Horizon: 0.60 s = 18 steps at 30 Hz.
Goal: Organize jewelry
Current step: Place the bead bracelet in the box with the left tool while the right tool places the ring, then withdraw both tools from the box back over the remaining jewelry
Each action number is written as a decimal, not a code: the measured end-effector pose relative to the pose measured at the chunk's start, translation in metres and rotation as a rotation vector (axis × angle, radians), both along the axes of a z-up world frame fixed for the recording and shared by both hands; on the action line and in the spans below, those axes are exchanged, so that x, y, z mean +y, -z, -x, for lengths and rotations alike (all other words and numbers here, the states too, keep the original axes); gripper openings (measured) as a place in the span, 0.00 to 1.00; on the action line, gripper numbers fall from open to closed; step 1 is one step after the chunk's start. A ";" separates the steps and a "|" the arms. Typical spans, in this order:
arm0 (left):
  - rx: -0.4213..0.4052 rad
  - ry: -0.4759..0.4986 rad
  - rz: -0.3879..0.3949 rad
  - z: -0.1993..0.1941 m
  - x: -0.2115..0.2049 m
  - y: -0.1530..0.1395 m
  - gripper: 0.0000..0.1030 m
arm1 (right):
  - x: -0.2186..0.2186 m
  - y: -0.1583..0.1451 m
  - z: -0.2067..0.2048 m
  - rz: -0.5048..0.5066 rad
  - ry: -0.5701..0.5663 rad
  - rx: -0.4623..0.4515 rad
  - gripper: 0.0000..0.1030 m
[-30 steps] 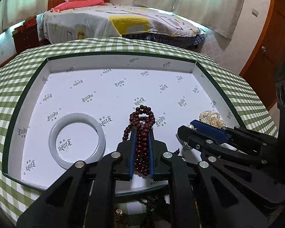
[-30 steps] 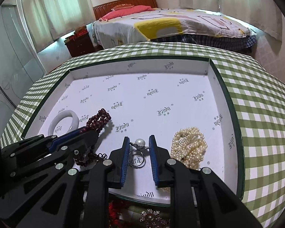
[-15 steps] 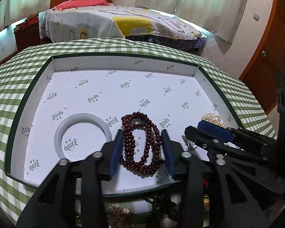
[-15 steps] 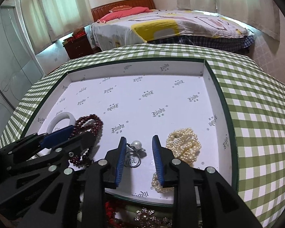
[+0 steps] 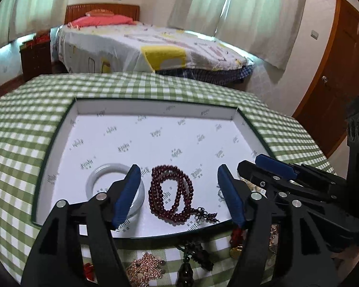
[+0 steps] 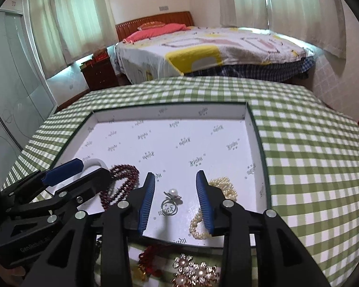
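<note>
Evidently both pieces have been released: the left gripper (image 5: pixel 179 192), jaws just opened, frames the dark red bead necklace (image 5: pixel 171 195) lying in the shallow white paper-lined tray (image 5: pixel 155 106); the right gripper (image 6: pixel 176 199), also just opened, frames the silver pearl ring (image 6: pixel 171 202).

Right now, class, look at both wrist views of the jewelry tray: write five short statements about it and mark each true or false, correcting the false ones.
1. The red bead strand lies inside the tray. True.
2. The left gripper is clamped on the beads. False: its jaws stand open and clear of them, having just been opening.
3. A pearl ring lies between the right gripper's fingers, untouched. True.
4. The white bangle sits on the checked cloth. False: it lies in the tray.
5. The pearl strand is at the tray's far edge. False: it lies near the front right corner.
</note>
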<state>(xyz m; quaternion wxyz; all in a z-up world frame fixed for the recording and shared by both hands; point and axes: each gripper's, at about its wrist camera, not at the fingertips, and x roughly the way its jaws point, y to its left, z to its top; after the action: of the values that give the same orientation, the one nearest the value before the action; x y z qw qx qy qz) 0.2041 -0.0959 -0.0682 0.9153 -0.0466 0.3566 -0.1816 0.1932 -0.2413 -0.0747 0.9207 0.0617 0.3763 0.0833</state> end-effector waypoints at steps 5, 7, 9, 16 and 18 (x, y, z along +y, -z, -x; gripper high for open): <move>-0.080 -0.016 -0.014 0.019 0.006 -0.021 0.70 | -0.002 -0.022 0.017 0.010 0.012 -0.055 0.39; -0.112 -0.029 -0.020 0.026 0.010 -0.029 0.72 | -0.004 -0.029 0.025 0.013 0.020 -0.072 0.40; -0.143 -0.043 -0.033 0.033 0.015 -0.037 0.74 | -0.006 -0.034 0.031 0.015 0.030 -0.083 0.40; -0.168 -0.112 -0.061 0.058 0.050 -0.045 0.74 | -0.012 -0.041 0.056 0.020 0.064 -0.096 0.41; -0.162 -0.129 -0.081 0.065 0.057 -0.041 0.74 | -0.012 -0.038 0.062 0.020 0.069 -0.089 0.41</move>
<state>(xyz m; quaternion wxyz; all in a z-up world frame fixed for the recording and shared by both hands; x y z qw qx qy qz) 0.1392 -0.0389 -0.0274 0.9520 -0.0175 0.2849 -0.1107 0.1314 -0.2536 -0.0369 0.9393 0.0615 0.3336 0.0504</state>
